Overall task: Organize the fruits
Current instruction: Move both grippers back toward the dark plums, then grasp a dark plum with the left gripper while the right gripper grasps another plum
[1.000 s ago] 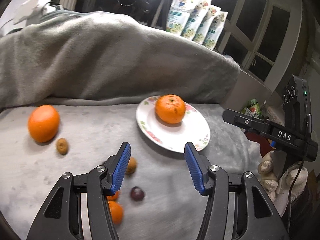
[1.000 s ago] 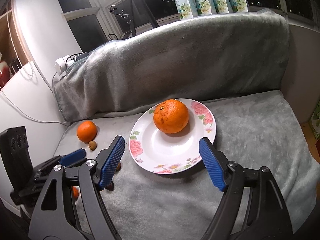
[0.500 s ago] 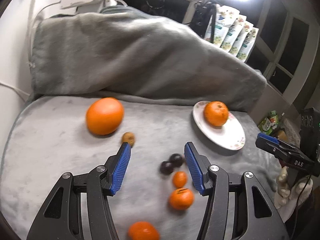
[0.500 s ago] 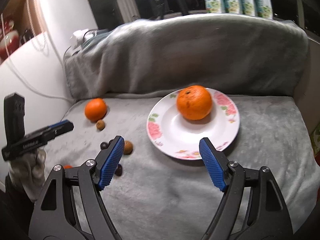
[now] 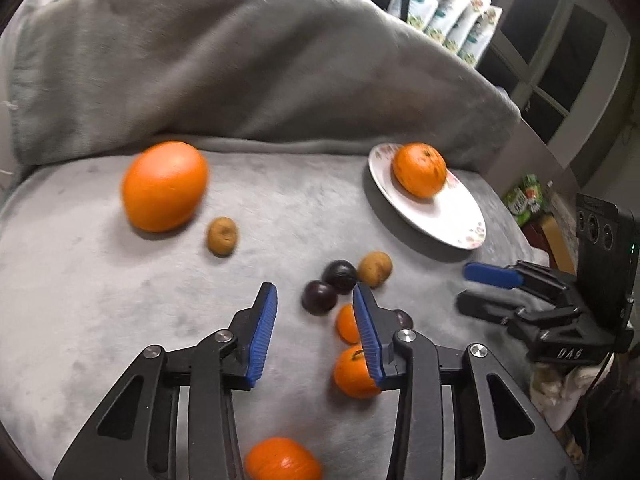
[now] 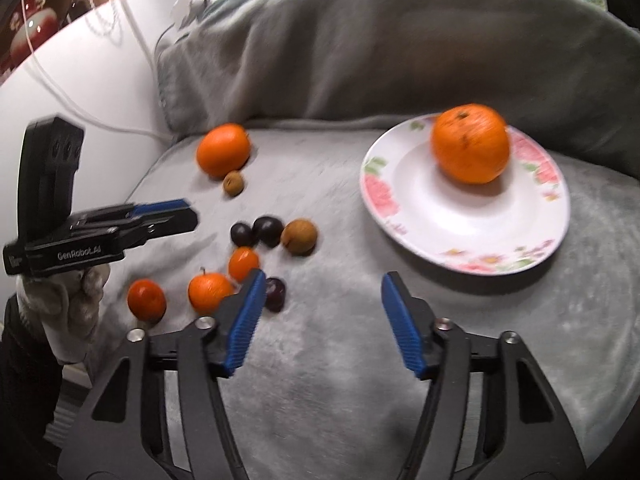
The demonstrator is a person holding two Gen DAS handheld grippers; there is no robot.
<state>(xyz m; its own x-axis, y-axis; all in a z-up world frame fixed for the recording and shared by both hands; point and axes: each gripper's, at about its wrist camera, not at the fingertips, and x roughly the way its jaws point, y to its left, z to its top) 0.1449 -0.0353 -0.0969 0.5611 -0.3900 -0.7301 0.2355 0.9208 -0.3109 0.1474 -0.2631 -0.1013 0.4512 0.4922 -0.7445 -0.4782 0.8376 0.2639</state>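
A floral plate (image 6: 472, 236) holds one big orange (image 6: 471, 143); both show in the left wrist view too, plate (image 5: 452, 216) and orange (image 5: 419, 169). A second big orange (image 5: 165, 186) lies at the left on the grey blanket. Small fruits lie between them: two dark plums (image 5: 329, 286), brown fruits (image 5: 222, 236) (image 5: 375, 268), small tangerines (image 5: 354, 372). My left gripper (image 5: 315, 320) is open and empty above the blanket, just left of the plums. My right gripper (image 6: 322, 312) is open and empty in front of the plate.
The blanket (image 5: 240, 64) rises into a backrest behind the fruit. A white wall and cable (image 6: 80, 92) are at the left. Pouches (image 5: 452, 20) stand on the sill behind. A third tangerine (image 5: 282, 460) lies near the front edge.
My left gripper has swung left from the plate and come down closer over the small fruits. My right gripper has drawn back and turned left, so the small fruits came into its view.
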